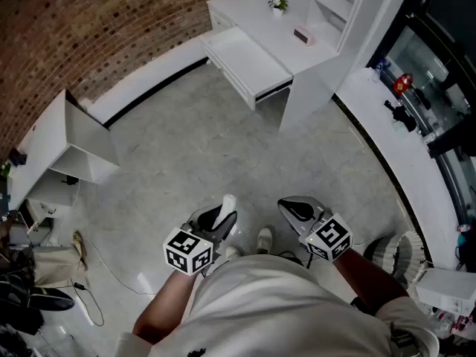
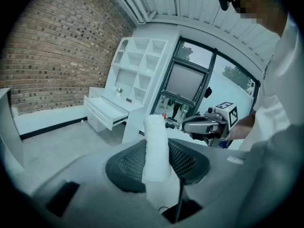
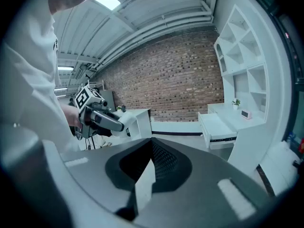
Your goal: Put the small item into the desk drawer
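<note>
My left gripper (image 1: pixel 225 213) is shut on a small white roll-shaped item (image 1: pixel 228 201), held low in front of my body. In the left gripper view the white item (image 2: pixel 156 146) stands upright between the jaws. My right gripper (image 1: pixel 287 207) hangs beside it, shut with nothing in it; its jaws meet in one seam (image 3: pixel 151 156). The white desk (image 1: pixel 277 30) stands far ahead across the floor, with its drawer (image 1: pixel 245 62) pulled open. That drawer (image 2: pixel 107 113) also shows in both gripper views (image 3: pixel 216 127). Each gripper sees the other: the right gripper (image 2: pixel 187 125) and the left gripper (image 3: pixel 122 123).
A small plant (image 1: pixel 278 4) and a little clock (image 1: pixel 301 36) sit on the desk under white shelves. A white open cabinet (image 1: pixel 74 143) stands at the left by the brick wall, with cables and shoes (image 1: pixel 78 248) on the floor. A window ledge (image 1: pixel 401 136) curves along the right.
</note>
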Demonstrator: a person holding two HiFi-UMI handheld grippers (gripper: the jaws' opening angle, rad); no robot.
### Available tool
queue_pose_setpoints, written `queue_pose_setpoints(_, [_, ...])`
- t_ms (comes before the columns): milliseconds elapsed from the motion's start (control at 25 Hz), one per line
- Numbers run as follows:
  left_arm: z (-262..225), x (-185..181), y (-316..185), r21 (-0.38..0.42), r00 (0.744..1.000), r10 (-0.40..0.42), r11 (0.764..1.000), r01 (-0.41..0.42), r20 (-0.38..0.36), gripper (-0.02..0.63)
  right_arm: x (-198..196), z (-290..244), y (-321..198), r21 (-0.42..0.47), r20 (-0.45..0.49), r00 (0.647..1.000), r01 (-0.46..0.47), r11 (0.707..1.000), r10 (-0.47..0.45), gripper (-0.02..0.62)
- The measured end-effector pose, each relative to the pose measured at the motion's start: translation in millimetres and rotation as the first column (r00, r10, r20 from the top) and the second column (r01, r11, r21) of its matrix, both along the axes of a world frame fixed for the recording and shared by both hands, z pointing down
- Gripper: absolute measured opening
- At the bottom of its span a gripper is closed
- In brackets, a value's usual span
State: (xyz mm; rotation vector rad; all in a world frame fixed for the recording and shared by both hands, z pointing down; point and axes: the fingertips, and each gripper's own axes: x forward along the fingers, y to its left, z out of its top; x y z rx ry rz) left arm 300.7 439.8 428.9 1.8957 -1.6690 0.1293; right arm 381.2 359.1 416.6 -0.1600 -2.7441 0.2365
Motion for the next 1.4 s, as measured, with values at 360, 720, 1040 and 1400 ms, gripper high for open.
queue_pose_setpoints(360, [5.7,4.7,-61.9,0.002,0.999,0.019,1.0,-0.019,0.049,0.138,3.1,20.9,-59.4,0.007,0.013,1.0,-0.009,1.0,0.009,0.011])
queue_pose_setpoints(720, [1.1,-21.2,-108.6,0.016,0.998,0.053,0.998,-0.054,0.037,0.138,-16.3,26.2,-95.9,0.0,0.012,0.998,-0.059,0.998,0.059,0.011])
queue_pose_setpoints(1040, [6.9,-88.8,-147.4,0.046,0.993,0.118,0.992,-0.119,0.025,0.138,-74.0,28.8,-119.7,0.01,0.004,0.992,-0.127,0.992,0.127,0.015])
queue_pose_setpoints(1400, [-1.8,-217.7,-183.0,0.05,0.975,0.217,0.974,-0.219,0.052,0.138,-195.7,17.1,-146.2,0.015,-0.004,0.971,-0.238,0.971,0.238,0.02])
